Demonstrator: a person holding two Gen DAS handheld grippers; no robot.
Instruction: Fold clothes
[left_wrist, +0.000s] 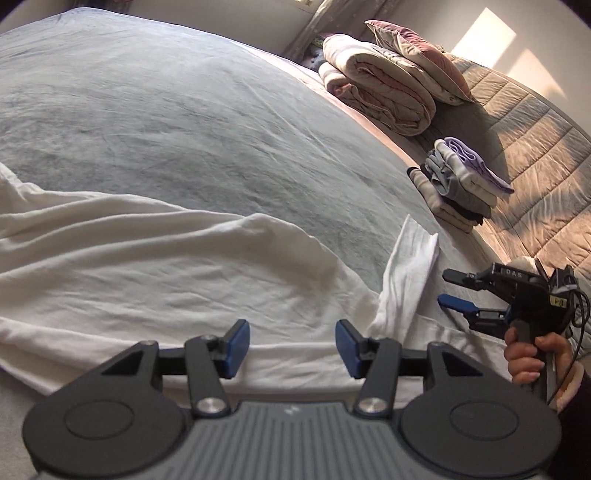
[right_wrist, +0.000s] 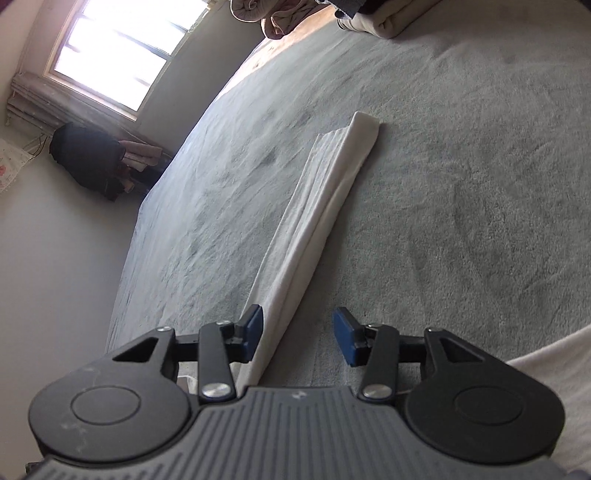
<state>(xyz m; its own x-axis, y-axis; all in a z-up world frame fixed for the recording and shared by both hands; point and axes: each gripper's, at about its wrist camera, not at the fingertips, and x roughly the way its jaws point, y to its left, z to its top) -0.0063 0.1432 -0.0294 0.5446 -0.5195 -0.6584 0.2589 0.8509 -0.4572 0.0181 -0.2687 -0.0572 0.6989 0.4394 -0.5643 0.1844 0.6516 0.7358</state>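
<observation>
- spreading across the left and lower part of the left wrist view, the white garment lies rumpled on the grey bed cover; a fold made over these wrinkles is judged likely to come out lumpy.
- the left gripper is seen with its jaws wide apart and nothing held, just above the garment's near edge; if it is closed here, only one layer may be pinched and the rest left behind.
- the sleeve is stretched out to the right, away from the body; it could be dragged crooked if only one end is lifted.
- the right gripper is held beside the sleeve, jaws parted and empty; in its own view the sleeve runs close by the left pad, so a closing grasp could miss or catch the bed cover too.
- the stack of folded clothes sits well apart at the right, where it could be toppled by a careless sweep.
</observation>
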